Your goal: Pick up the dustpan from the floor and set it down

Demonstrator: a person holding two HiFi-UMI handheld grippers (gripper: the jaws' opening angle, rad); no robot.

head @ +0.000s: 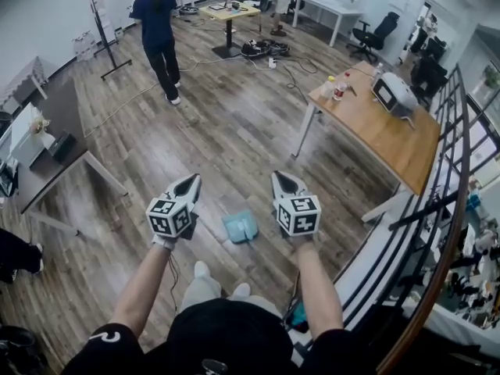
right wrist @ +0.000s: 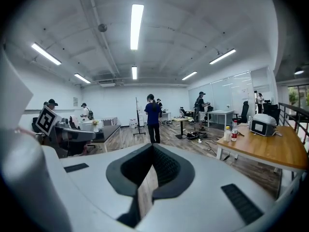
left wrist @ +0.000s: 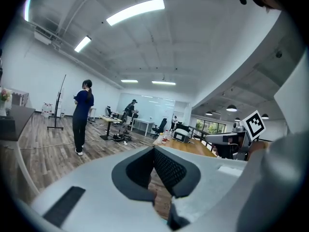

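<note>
Dustpan (head: 240, 226) lies flat on the wood floor (head: 234, 131), a pale blue shape just ahead of the wearer's shoes (head: 201, 269) and, in the head view, between the two raised grippers. Neither gripper touches it. The left gripper (head: 190, 184) has its jaws pressed together with nothing between them, and the right gripper (head: 283, 180) is closed and empty in the same way. Both are held high and point out across the room rather than down, so the dustpan is free on the floor. Whether it has been set down or not yet picked up cannot be told from here.

Because the grippers aim nearly level, their own views show only ceiling lights, a table (head: 391, 131) and a person (head: 158, 33) walking away; the dustpan appears in neither. In the head view it is small and soft-edged, so its handle and which way it opens are hard to make out. The wearer's head and shoulders cut off the floor closest in.
</note>
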